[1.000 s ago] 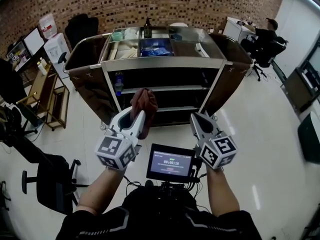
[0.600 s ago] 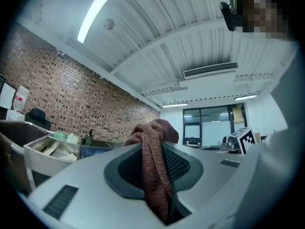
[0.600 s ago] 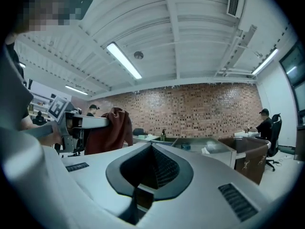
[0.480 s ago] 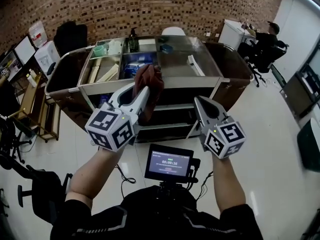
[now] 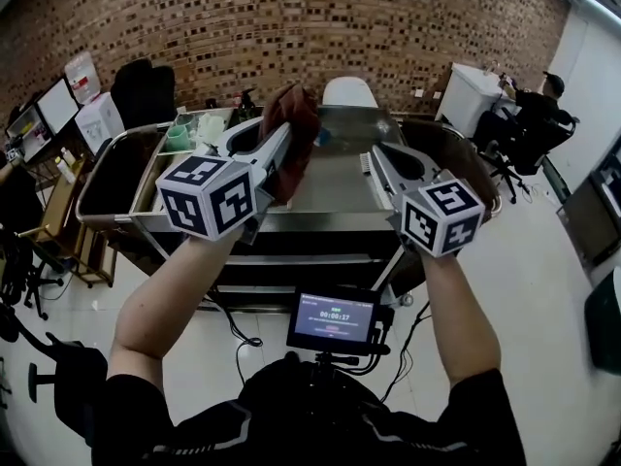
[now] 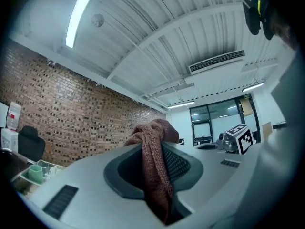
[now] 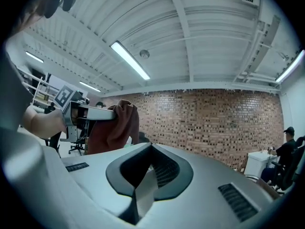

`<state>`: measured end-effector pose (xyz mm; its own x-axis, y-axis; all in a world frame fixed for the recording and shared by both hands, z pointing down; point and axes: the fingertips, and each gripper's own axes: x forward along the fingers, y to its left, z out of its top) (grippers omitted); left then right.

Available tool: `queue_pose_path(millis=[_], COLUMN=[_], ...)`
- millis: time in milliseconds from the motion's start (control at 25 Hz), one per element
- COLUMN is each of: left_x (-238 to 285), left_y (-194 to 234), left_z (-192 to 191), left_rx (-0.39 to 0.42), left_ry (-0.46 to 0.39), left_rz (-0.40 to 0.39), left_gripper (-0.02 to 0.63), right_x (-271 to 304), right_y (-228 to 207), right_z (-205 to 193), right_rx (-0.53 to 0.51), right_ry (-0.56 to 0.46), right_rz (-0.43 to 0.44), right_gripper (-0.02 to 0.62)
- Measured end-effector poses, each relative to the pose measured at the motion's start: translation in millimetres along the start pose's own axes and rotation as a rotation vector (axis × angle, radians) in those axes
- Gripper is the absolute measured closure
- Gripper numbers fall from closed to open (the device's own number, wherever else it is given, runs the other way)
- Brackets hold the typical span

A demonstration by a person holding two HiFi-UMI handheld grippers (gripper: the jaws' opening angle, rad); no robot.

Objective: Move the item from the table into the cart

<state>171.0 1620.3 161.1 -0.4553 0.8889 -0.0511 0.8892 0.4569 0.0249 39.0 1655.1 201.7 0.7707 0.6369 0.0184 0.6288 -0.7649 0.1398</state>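
Clamping brown cloth [image 6: 155,168], left claw [image 5: 278,147] hangs above cart [image 5: 320,222].

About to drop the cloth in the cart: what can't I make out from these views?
- Head view: the cart compartments under the cloth, covered by it and the left gripper.
- Head view: the lower shelves, dark and partly behind both forearms.
- Gripper views: most of the cart top, blocked by the left and right gripper bodies.
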Motion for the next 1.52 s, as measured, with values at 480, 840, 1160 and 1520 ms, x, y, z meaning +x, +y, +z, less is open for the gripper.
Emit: queue_pose_path(millis=[480, 840, 1160, 1520], left_x=[136, 322, 473, 565], left_y=[73, 111, 144, 183], left_z=[-19, -86, -194, -297], left_rx=[-0.024, -0.087, -0.155, -0.211], left_ry=[0.042, 0.216, 0.428, 0.589], left_rz=[-0.052, 0.072, 0.110, 0.152], left_gripper=[0.514, 0.512, 0.512, 0.509], right_x=[129, 217, 295, 343], right_y=[-110, -272, -378, -443], right_z=[-14, -63, -164, -280], right_rx=[0.020, 0.043, 0.101, 0.191], right_ry=[0.037, 0.186, 0.359, 0.559], right_rz=[-0.029, -0.033, -0.026, -0.076], right_gripper=[0.594, 0.594, 0.594, 0.594])
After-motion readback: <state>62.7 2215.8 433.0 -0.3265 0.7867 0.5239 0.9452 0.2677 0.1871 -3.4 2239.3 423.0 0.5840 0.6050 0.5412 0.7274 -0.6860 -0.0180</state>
